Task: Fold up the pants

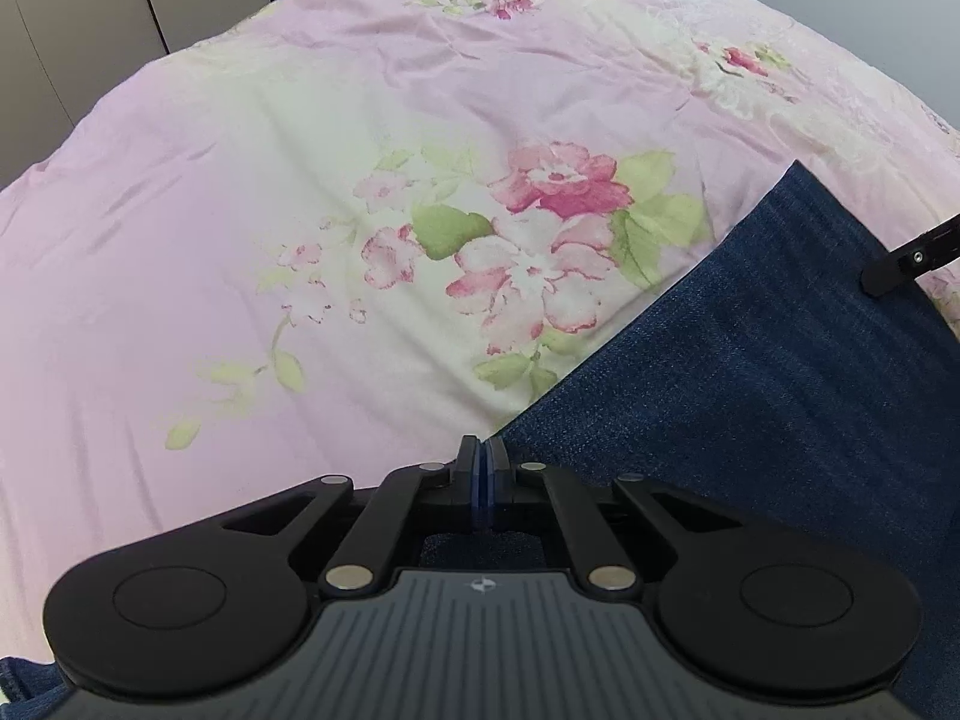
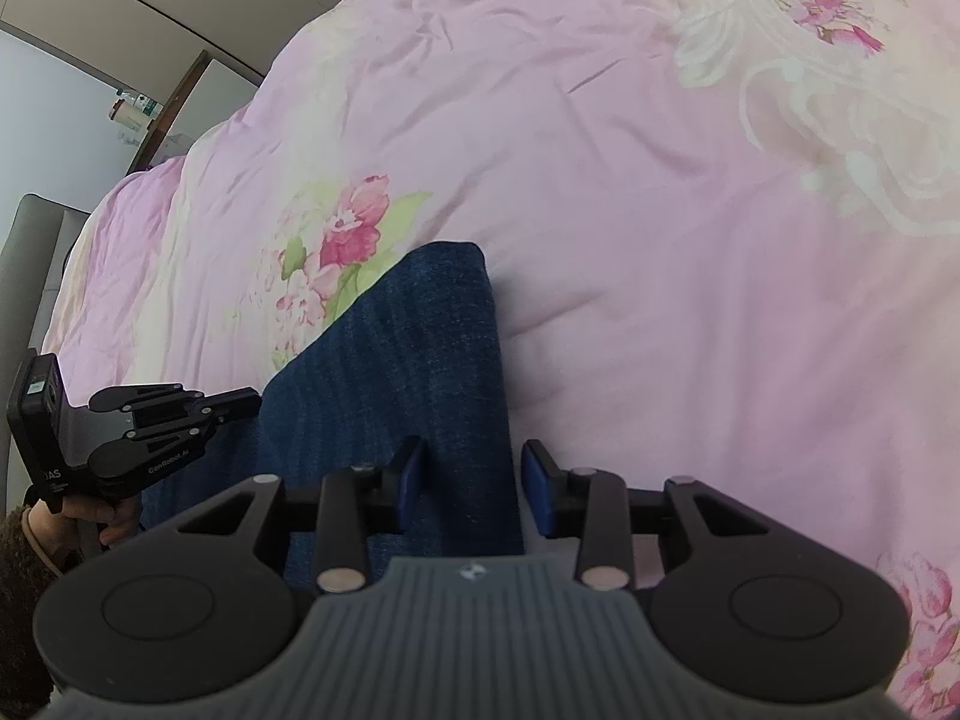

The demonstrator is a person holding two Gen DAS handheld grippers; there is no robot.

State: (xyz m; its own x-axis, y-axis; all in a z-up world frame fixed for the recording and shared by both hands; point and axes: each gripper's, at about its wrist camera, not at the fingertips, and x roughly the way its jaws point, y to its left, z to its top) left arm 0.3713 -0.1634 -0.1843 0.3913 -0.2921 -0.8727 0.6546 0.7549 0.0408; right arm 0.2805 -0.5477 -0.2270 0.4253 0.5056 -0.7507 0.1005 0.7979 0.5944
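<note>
Dark blue denim pants (image 1: 750, 372) lie on a pink floral bedspread (image 1: 300, 180). My left gripper (image 1: 482, 468) is shut on the left edge of the pants. In the right wrist view the pants (image 2: 414, 348) lie as a long folded strip that runs away from me. My right gripper (image 2: 474, 480) is open, its blue pads either side of the strip's right edge. The left gripper (image 2: 240, 399) also shows at the left of that view, at the pants' left edge. The tip of a right finger (image 1: 900, 264) shows at the left wrist view's right edge.
The bedspread (image 2: 660, 240) fills most of both views. Grey cupboard doors (image 1: 90, 12) stand beyond the bed. A grey headboard (image 2: 30, 252) and a white wall with a doorway (image 2: 72, 72) are at the left. A hand (image 2: 90, 516) holds the left gripper.
</note>
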